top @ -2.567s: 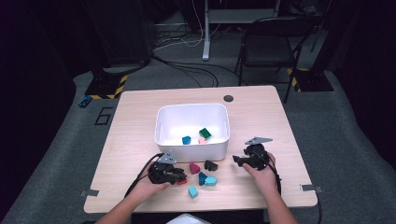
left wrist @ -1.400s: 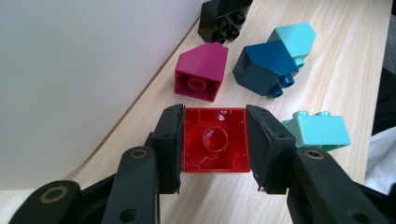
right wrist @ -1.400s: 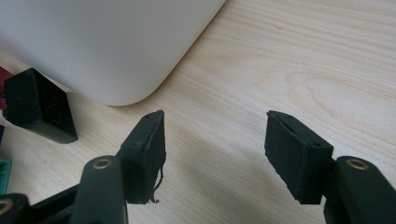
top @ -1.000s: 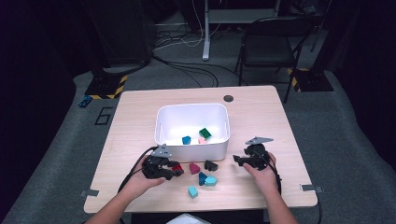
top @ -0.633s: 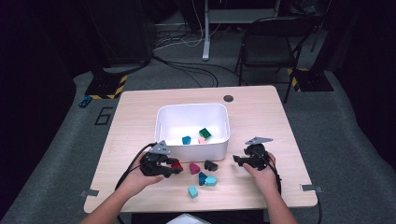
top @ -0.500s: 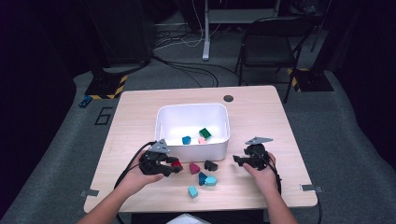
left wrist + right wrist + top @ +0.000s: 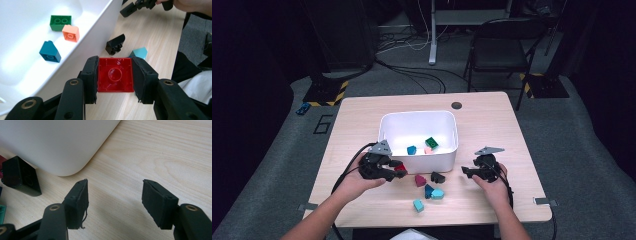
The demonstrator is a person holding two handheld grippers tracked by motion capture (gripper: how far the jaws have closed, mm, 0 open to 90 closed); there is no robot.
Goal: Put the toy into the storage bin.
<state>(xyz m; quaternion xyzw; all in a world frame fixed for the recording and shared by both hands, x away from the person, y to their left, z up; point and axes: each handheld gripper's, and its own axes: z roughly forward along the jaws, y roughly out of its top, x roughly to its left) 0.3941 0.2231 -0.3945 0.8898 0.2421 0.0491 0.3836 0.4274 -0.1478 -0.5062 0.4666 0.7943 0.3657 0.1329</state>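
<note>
Red brick (image 7: 115, 75), sides hidden between left tongs (image 7: 114, 79)

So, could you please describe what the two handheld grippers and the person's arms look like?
Both grippers, the left gripper and right gripper, are black, each topped by a grey three-cornered plate and trailing a black cable. Their two fingers end in flat, ribbed black pads on arms with brass-ringed holes. The forearms are bare, with no sleeves visible.
</note>
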